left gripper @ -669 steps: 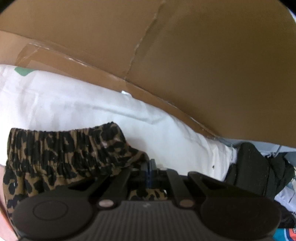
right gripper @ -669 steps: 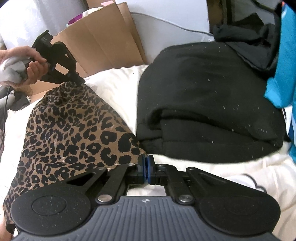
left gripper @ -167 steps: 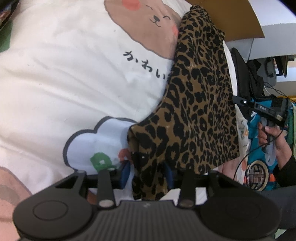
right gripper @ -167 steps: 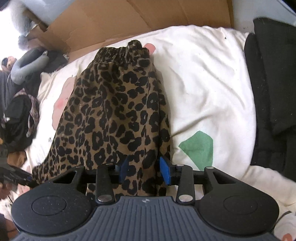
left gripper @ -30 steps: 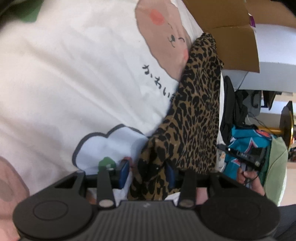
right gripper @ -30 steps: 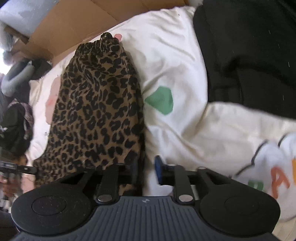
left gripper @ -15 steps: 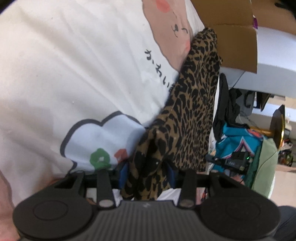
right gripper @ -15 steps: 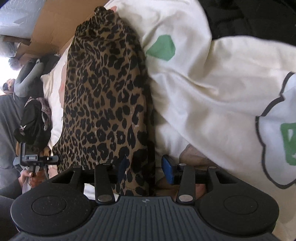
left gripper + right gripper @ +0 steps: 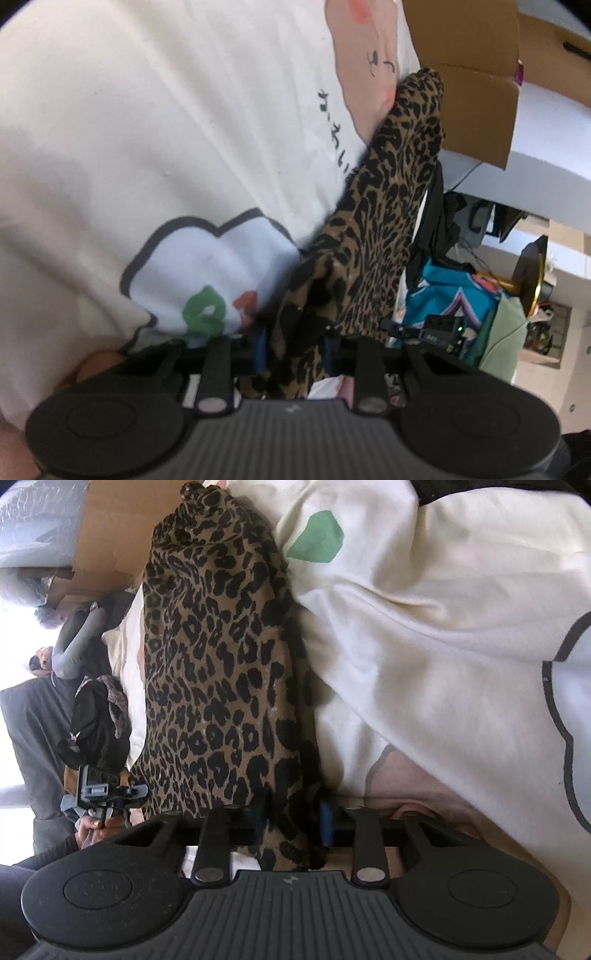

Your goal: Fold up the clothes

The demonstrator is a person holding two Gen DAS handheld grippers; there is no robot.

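1. Two black hand-held grippers work one brown-and-black leopard-print garment (image 9: 384,206), which lies stretched lengthwise on a cream bedspread printed with cartoon shapes (image 9: 147,110).
2. Farthest left in the left wrist view, the bedspread shows a pale blue cloud outlined in dark grey (image 9: 207,258), with green and red marks inside it.
3. Just right of the cloud, the left gripper (image 9: 295,345) has its blue-padded fingers set on either side of a bunched hem corner of the garment, with cloth filling the gap between them; the fingers are not fully together, yet the fabric is pinched there.
4. The garment runs up and away from that grip to its gathered waistband near a brown cardboard flap (image 9: 476,81).
5. At the right of that view the other gripper shows small, in front of a turquoise cloth (image 9: 450,299).
6. In the right wrist view, at the far left, a hand (image 9: 96,825) holds the left gripper at the garment's lower left corner.
7. In the middle, the garment forms a long narrow band on the bed, waistband at the top.
8. The right gripper (image 9: 291,821) pinches the garment's lower right corner, fabric hanging between its blue pads.
9. To the right, the bedspread carries a green patch (image 9: 317,537) and deep creases.
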